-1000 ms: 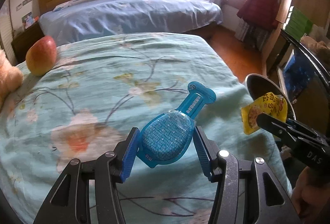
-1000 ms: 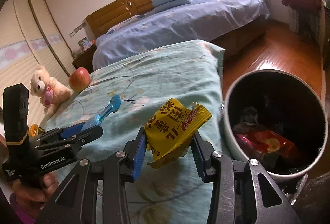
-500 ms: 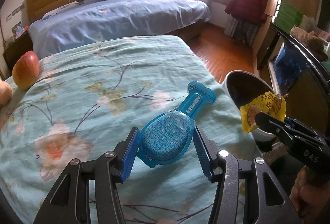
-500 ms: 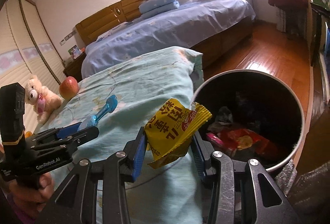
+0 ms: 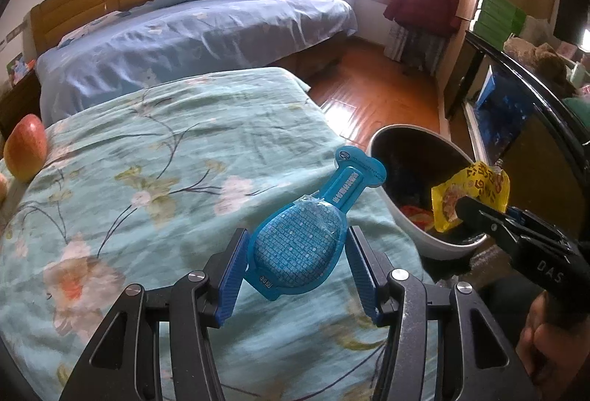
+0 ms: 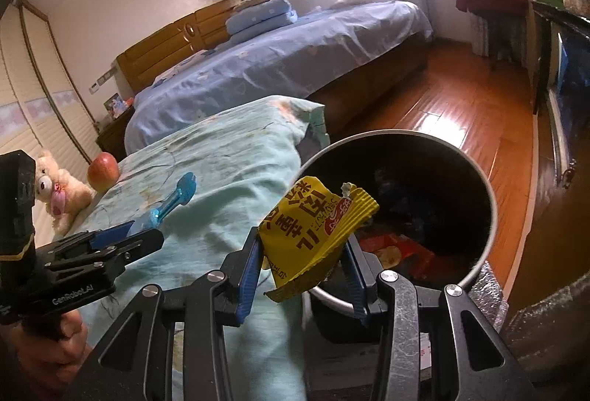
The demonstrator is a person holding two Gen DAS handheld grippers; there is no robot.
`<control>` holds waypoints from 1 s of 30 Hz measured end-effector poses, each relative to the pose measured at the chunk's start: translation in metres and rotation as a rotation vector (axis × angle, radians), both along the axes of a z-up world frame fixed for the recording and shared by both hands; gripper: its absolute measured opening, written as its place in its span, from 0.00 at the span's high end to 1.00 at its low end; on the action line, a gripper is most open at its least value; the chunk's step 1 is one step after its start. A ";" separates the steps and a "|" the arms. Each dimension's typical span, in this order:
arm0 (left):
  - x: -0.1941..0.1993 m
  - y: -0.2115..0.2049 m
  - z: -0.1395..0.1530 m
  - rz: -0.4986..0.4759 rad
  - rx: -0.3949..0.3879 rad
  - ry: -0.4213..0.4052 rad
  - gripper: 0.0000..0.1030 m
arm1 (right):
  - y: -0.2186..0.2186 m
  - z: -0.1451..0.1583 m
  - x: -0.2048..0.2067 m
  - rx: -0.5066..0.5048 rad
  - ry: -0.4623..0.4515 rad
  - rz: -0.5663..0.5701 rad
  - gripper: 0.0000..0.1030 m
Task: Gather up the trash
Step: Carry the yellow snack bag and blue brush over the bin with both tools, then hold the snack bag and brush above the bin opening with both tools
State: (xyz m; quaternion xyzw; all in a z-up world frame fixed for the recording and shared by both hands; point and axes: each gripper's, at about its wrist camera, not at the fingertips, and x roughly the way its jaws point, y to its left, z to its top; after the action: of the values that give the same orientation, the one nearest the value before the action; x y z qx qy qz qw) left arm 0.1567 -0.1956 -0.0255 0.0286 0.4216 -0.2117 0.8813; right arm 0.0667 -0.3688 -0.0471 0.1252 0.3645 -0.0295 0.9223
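Note:
My left gripper (image 5: 295,246) is shut on a blue paddle-shaped package (image 5: 306,235), its handle end pointing up and right over the floral bed cover. The same package (image 6: 173,201) shows in the right wrist view, sticking out of the left gripper (image 6: 147,235). My right gripper (image 6: 302,249) is shut on a crinkled yellow snack wrapper (image 6: 313,235), held over the near rim of a round white trash bin (image 6: 486,246) with a dark inside. From the left wrist view, the wrapper (image 5: 472,194) and the right gripper (image 5: 468,213) hang over the bin (image 5: 413,235). Red and orange wrappers lie inside.
An apple (image 5: 25,146) rests on the bed's far left, beside a teddy bear (image 6: 62,187). A second bed with blue covers (image 5: 191,39) stands behind. Wooden floor (image 6: 472,113) runs past the bin. A dark cabinet (image 5: 534,128) stands on the right. A hand (image 5: 545,345) holds the right gripper.
Both grippers have shifted right toward the bin with their items still held. The bin now sits nearer and more central in both views, and the wrapper is over its rim.

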 end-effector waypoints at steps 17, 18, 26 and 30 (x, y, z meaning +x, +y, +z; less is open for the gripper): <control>0.003 -0.027 0.002 -0.040 0.013 -0.012 0.50 | -0.026 -0.001 -0.004 -0.011 0.003 -0.038 0.59; 0.004 -0.029 0.002 -0.042 0.015 -0.014 0.50 | -0.026 0.000 -0.004 -0.011 0.003 -0.038 0.59; 0.004 -0.033 0.004 -0.052 0.014 -0.020 0.50 | -0.031 0.002 -0.003 -0.018 0.004 -0.045 0.59; 0.004 -0.035 0.005 -0.054 0.013 -0.021 0.50 | -0.031 0.002 -0.002 -0.023 0.003 -0.046 0.59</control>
State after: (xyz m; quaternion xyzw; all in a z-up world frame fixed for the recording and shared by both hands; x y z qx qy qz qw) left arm 0.1607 -0.2305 -0.0207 0.0480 0.4130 -0.2322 0.8794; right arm 0.0647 -0.3999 -0.0449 0.1227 0.3625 -0.0552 0.9222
